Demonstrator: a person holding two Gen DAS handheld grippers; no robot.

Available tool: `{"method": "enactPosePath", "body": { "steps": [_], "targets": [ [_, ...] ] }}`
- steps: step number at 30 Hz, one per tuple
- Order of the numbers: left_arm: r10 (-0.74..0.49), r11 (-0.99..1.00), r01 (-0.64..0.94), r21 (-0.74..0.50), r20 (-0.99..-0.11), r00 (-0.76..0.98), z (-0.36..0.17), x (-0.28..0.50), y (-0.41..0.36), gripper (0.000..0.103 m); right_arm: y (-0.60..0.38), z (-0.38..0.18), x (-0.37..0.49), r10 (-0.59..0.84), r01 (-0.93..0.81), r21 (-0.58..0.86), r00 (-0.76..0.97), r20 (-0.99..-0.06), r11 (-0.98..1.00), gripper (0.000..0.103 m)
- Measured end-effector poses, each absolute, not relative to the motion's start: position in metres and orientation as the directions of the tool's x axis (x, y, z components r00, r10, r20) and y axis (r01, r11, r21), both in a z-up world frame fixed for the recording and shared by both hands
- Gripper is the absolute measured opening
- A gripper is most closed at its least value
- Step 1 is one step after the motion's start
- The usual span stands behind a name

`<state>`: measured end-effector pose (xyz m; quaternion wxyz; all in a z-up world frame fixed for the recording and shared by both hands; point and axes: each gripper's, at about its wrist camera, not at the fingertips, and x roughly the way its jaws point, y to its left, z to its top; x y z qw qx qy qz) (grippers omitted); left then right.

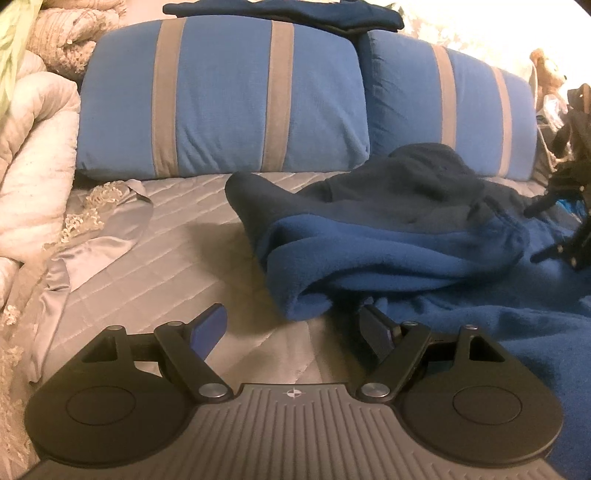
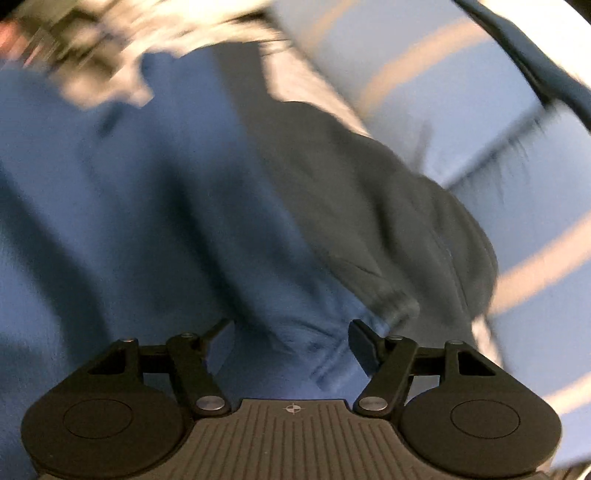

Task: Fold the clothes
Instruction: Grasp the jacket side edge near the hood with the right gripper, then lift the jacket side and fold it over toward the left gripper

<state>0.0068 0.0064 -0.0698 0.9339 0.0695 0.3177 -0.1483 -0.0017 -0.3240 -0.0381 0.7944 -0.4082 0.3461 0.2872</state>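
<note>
Both grippers, left gripper (image 1: pixel 291 325) and right gripper (image 2: pixel 290 339), hover level, fingers apart; blue fleece (image 1: pixel 388 243) seemingly ungripped.

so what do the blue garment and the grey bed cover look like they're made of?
Blue garment: looks like fleece, matte and fuzzy with thick soft folds, and a darker navy face on its other side. Grey bed cover: probably quilted satin-like synthetic, given the stitched diagonal lines and slight sheen.

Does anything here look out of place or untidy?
Yes. The blue fleece garment lies bunched in a heap on the sofa seat, with its dark lining turned outward, not flat for folding. A folded dark garment sits on top of the striped back cushions. Both tools are open and hold nothing.
</note>
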Motion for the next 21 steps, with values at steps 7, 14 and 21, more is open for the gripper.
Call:
{"method": "enactPosePath", "body": {
  "steps": [7,14,21],
  "targets": [
    [-0.238,0.953,0.302,0.002,-0.61,0.756,-0.076,0.012,0.012,0.079,-0.308,-0.08,-0.003,0.017,-0.718,-0.653,0.676,-0.737,0.239,0.034],
    [-0.238,0.961,0.276,-0.035,-0.613,0.753,-0.09,0.026,0.011,0.079,-0.306,-0.056,0.005,0.018,-0.589,-0.739,0.786,-0.618,0.328,0.011],
    [-0.297,0.949,0.3,-0.094,-0.578,0.76,-0.094,0.046,-0.001,0.079,-0.31,0.027,0.025,0.001,-0.34,-0.808,0.922,-0.387,0.482,0.011]
  ]
}}
